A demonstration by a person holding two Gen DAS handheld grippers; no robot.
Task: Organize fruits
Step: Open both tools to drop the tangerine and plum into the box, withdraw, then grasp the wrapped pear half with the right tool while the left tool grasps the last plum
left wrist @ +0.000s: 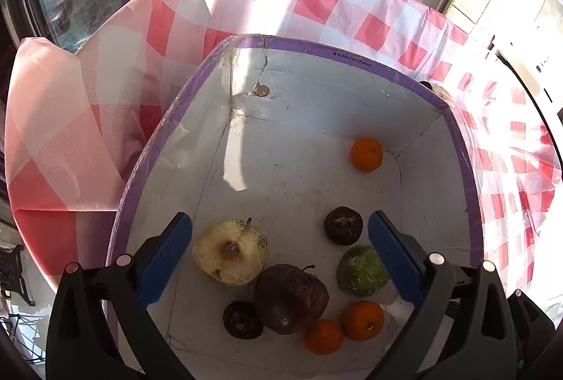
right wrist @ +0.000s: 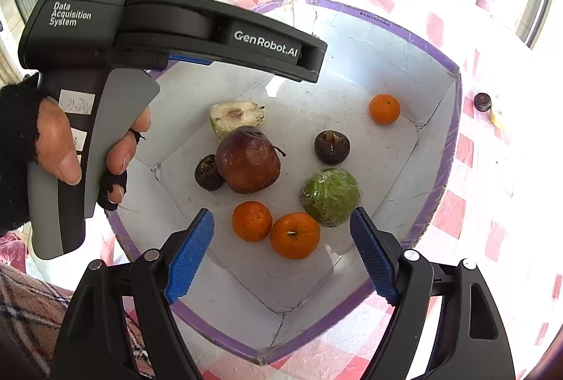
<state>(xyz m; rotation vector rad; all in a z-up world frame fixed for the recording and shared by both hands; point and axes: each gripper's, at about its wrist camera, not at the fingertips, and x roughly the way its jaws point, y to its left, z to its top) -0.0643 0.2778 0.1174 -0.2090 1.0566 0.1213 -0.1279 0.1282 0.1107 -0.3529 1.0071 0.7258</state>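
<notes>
Fruits are lying loose in the purple-rimmed white cardboard box (right wrist: 415,70), which is sitting on the red-and-white checked plastic tablecloth (left wrist: 316,3). I am holding my right gripper (right wrist: 281,256) over the box's near corner with its blue-padded fingers (right wrist: 190,256) spread wide and gripping nothing. Just beyond them, two small round oranges (right wrist: 295,235) are touching each other, and a green wrapped round fruit (right wrist: 330,197) is resting at their two o'clock. Further in, a large wrinkled dark-red apple (right wrist: 248,163) is sitting mid-box, with a small dark brown round fruit (right wrist: 208,173) pressed against its nine o'clock side and a pale cut apple half (right wrist: 235,117) just behind it at twelve. A second dark brown round fruit with a dry stem end (right wrist: 331,147) is lying apart at the apple's three o'clock, and a lone third orange (right wrist: 384,108) is resting near the far corner.

My left gripper (left wrist: 279,260) is hovering over the same box, fingers (left wrist: 165,260) likewise parted and empty; in the right wrist view my bare hand in a black fingerless glove (right wrist: 59,147) is wrapping its grey handle at nine o'clock.

Farthest out, at three o'clock beyond the box wall, another small dark fruit (right wrist: 482,102) is lying on the cloth beside something yellow I cannot identify.
</notes>
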